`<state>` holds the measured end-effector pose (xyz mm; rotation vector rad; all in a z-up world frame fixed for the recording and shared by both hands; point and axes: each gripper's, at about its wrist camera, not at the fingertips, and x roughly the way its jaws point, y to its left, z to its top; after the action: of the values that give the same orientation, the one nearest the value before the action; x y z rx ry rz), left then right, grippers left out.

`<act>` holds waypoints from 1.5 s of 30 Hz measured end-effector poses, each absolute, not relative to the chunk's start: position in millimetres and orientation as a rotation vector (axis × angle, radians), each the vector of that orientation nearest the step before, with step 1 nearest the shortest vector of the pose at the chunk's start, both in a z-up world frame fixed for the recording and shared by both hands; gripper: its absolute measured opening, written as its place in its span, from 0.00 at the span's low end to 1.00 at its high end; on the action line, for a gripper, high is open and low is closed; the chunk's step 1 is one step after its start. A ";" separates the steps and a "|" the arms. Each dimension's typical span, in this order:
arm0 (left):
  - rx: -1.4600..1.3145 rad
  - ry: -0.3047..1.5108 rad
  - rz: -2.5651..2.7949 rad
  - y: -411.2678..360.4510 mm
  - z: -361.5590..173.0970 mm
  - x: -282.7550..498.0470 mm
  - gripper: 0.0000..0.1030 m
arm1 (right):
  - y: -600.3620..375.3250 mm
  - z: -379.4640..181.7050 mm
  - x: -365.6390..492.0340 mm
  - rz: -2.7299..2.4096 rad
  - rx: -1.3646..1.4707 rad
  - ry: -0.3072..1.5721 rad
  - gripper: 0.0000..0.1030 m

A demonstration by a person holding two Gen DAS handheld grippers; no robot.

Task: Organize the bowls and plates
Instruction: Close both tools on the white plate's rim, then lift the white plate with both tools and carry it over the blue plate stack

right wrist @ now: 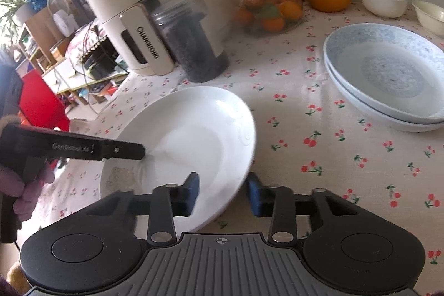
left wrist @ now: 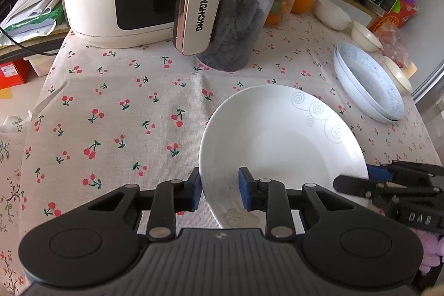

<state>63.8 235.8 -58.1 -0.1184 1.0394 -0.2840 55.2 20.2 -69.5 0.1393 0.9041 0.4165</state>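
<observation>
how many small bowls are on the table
3, all at the far right edge: a white bowl beside the orange, a cream bowl next to it, and another cream bowl behind the stacked blue plates. More may be hidden.

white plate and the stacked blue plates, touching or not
Apart. Right wrist view shows bare tablecloth between the white plate and the stacked blue plates.

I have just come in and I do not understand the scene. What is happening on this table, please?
A person holds a gripper in each hand, and both are set on the rim of one white plate on the cherry-print tablecloth. The left gripper straddles its near-left edge and the right gripper its right edge. Whether the pads press is unclear. Two stacked blue-patterned dishes wait further back, with small white bowls behind them.
</observation>
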 end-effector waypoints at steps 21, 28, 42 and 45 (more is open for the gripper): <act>-0.152 0.946 -0.305 215.2 -35.7 68.5 0.25 | -4.2 -41.0 62.5 0.385 0.145 0.813 0.30; -0.160 0.912 -0.309 204.1 -28.4 72.4 0.25 | -17.3 -34.7 67.4 0.369 0.174 0.811 0.30; -0.172 0.869 -0.339 167.9 -17.9 84.9 0.25 | -58.8 -15.2 85.0 0.327 0.244 0.779 0.30; -0.175 0.868 -0.344 160.3 -17.9 88.7 0.25 | -68.6 -12.0 88.5 0.318 0.255 0.775 0.30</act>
<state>88.7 160.3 -17.9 -0.1751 0.8676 -0.3444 88.5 -68.6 -12.0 0.2551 0.7750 0.3179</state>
